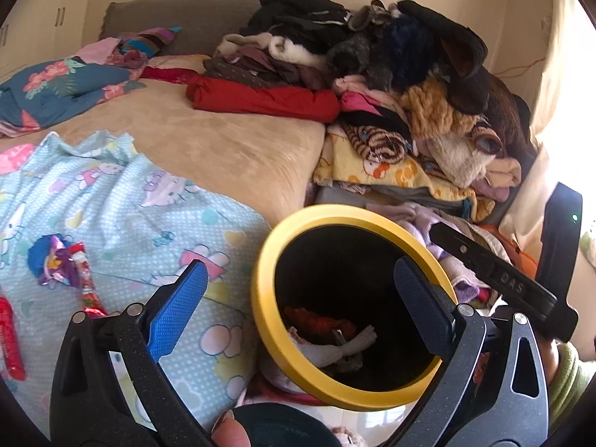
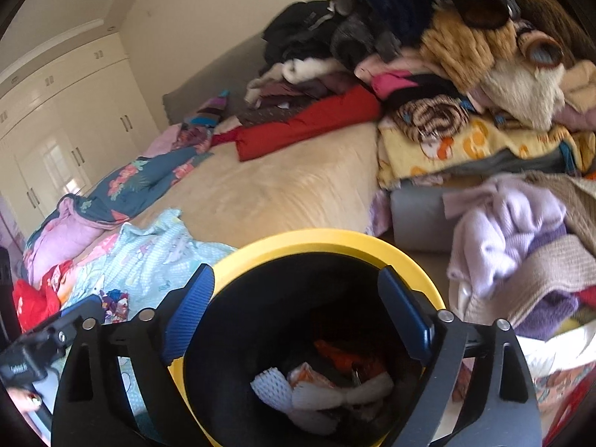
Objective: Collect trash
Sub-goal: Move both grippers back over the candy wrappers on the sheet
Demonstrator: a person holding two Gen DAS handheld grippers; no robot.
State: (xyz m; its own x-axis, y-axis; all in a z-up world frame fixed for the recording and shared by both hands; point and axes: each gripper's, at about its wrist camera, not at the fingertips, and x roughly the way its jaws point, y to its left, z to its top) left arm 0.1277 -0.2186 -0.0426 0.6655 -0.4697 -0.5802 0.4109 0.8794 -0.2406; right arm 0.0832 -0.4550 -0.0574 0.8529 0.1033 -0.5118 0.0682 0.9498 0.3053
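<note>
Plainly, both claws stand wide with nothing between their ribbed blue pads: the left claw (image 1: pixel 298 305) and the right claw (image 2: pixel 298 316) hang over the round, yellow-rimmed bin (image 1: pixel 260 298), black inside. White foam netting (image 2: pixel 298 391) and an orange wrapper (image 2: pixel 335 357) lie at its bottom. At nine o'clock of the bin, crinkled candy wrappers (image 1: pixel 70 268) rest on the dotted, cartoon-printed blue sheet (image 1: pixel 130 205) on the bed. Raised letters "DAS" show on the right claw's black body (image 1: pixel 510 283); other writing is illegible.
</note>
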